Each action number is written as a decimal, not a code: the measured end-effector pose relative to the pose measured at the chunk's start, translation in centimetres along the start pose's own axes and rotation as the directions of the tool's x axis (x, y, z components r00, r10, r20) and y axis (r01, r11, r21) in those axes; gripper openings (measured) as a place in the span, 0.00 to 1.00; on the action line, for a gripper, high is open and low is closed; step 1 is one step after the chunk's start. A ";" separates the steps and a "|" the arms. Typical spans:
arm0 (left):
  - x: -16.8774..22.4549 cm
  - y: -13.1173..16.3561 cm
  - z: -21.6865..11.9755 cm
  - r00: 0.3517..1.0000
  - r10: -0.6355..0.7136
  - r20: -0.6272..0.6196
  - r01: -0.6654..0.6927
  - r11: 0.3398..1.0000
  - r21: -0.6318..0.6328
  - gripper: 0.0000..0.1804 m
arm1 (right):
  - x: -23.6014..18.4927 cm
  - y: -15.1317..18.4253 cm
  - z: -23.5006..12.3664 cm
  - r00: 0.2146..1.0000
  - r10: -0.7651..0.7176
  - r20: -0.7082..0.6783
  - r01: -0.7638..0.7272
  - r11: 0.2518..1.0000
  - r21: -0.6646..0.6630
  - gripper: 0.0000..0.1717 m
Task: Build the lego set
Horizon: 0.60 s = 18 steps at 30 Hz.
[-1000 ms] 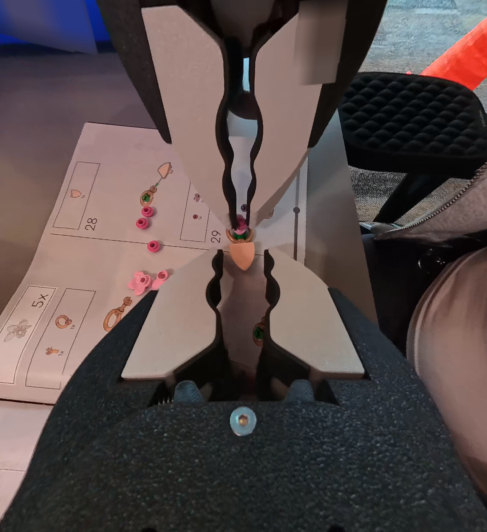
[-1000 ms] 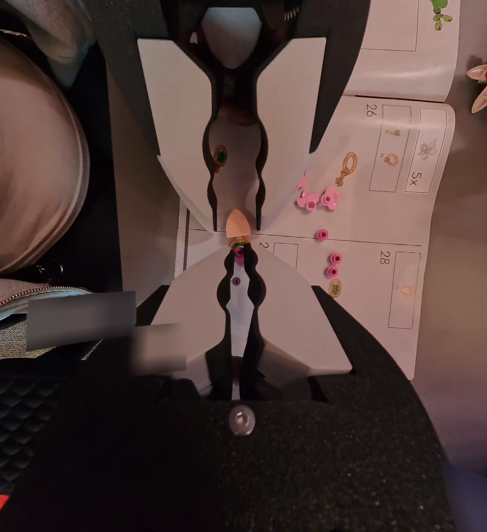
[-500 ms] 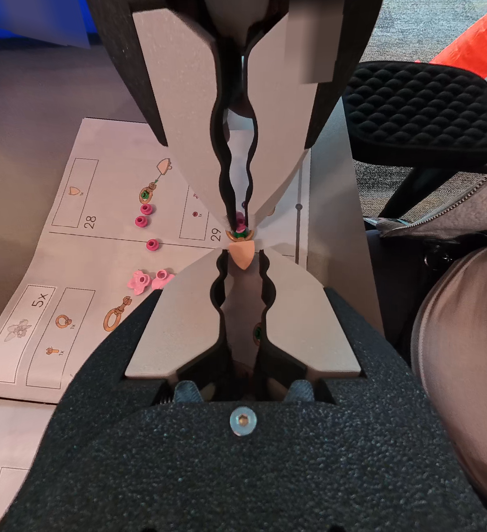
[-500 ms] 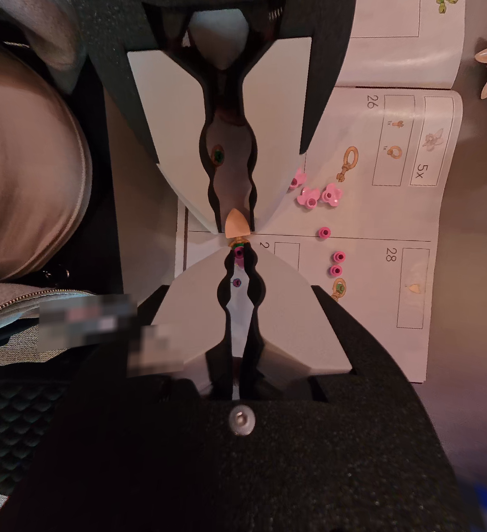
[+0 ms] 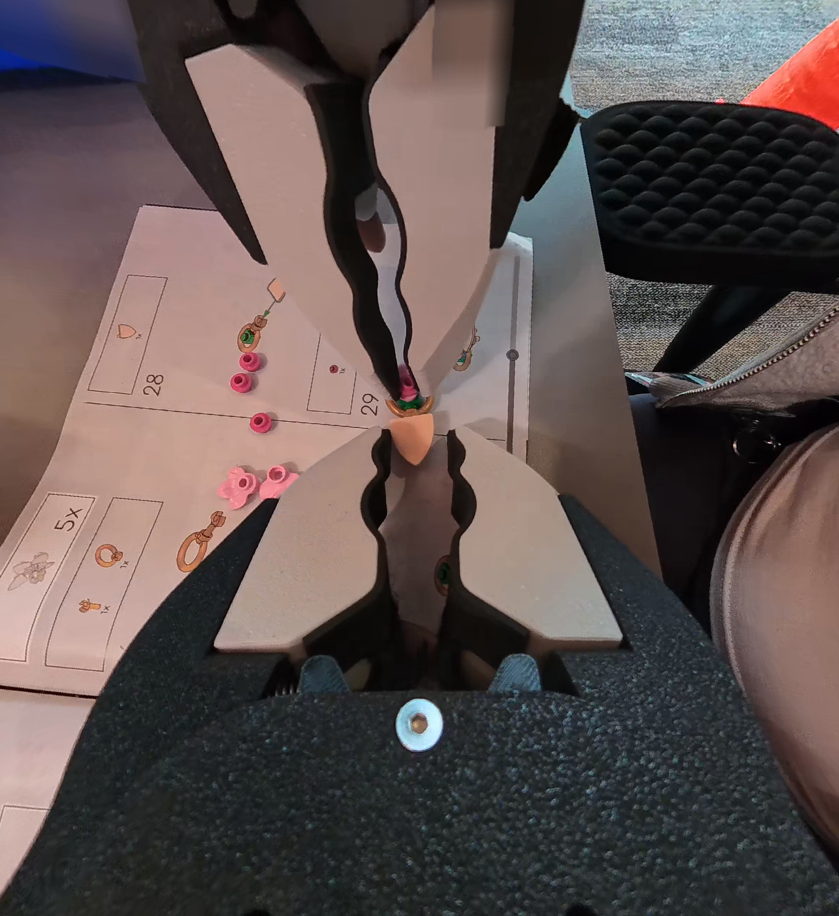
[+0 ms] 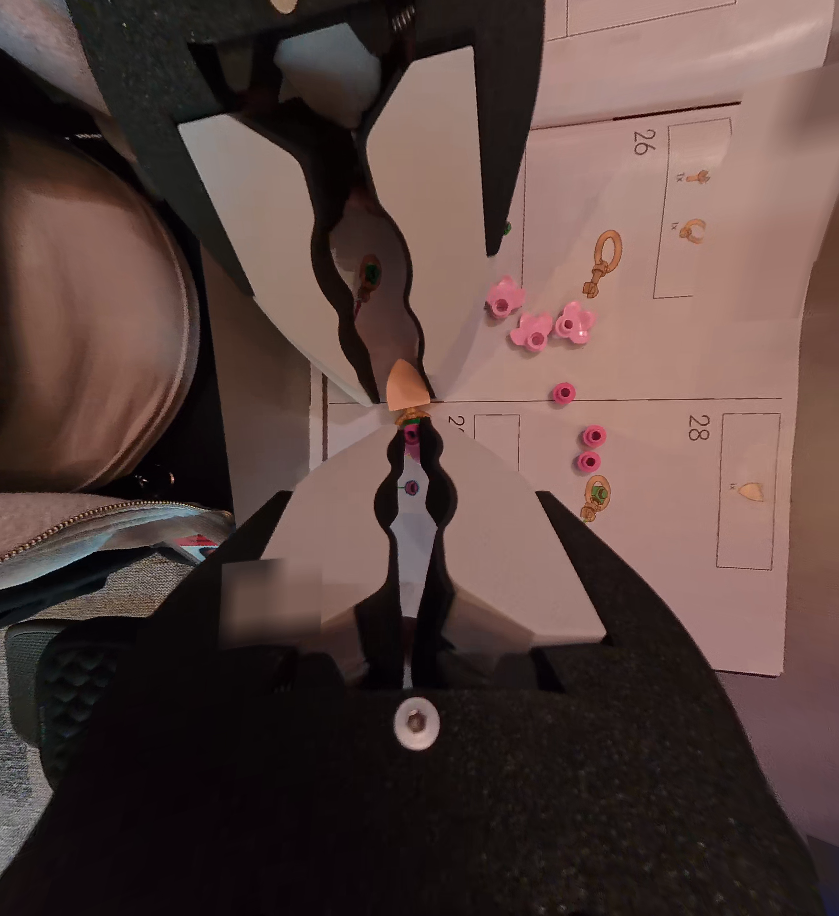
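I have both tools meeting tip to tip over an open instruction booklet (image 5: 169, 446) lying on the worktop (image 5: 35, 208). Loose pieces sit on its pages: three small dark pink round studs (image 5: 250, 362) and pale pink flower pieces (image 5: 238, 486), all off to the side of the tips. A black quilted chair seat (image 5: 720, 173) and a person's lap in grey fabric (image 5: 804, 595) crowd one edge, and the two tool bodies hide much of the page beneath them. My left hand-held gripper (image 5: 413, 438) has its fingers apart with a peach, pointed petal piece (image 5: 411, 435) between the tips; I cannot tell if both pads press on it. My right hand-held gripper (image 6: 411, 436) is nearly together, clamped on a small dark pink stud (image 6: 411, 435) seated on a green piece inside a gold ring (image 5: 409, 406), which touches the petal's flat end.
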<state>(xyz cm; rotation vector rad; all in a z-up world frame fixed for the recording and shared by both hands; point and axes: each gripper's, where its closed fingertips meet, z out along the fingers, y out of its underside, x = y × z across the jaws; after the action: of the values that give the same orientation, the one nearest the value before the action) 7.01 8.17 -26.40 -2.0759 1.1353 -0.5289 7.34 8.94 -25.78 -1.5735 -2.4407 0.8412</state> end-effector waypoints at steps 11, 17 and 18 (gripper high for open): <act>0.0 0.0 0.0 1.000 0.002 0.000 -0.002 1.000 0.000 0.12 | 0.0 0.0 0.0 1.000 0.026 0.003 -0.026 1.000 0.013 0.03; 0.0 0.0 0.0 1.000 0.004 0.001 -0.004 1.000 0.000 0.12 | -0.1 0.1 0.0 0.999 0.036 0.004 -0.036 0.999 0.019 0.03; 0.0 0.0 0.0 1.000 0.004 0.001 -0.004 1.000 0.000 0.12 | -0.1 0.1 0.0 0.999 0.037 0.004 -0.037 0.999 0.018 0.03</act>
<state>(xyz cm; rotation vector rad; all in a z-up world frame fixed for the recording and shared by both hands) 7.03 8.16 -26.40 -2.0738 1.1381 -0.5258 7.41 8.88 -25.83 -1.6172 -2.4070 0.8701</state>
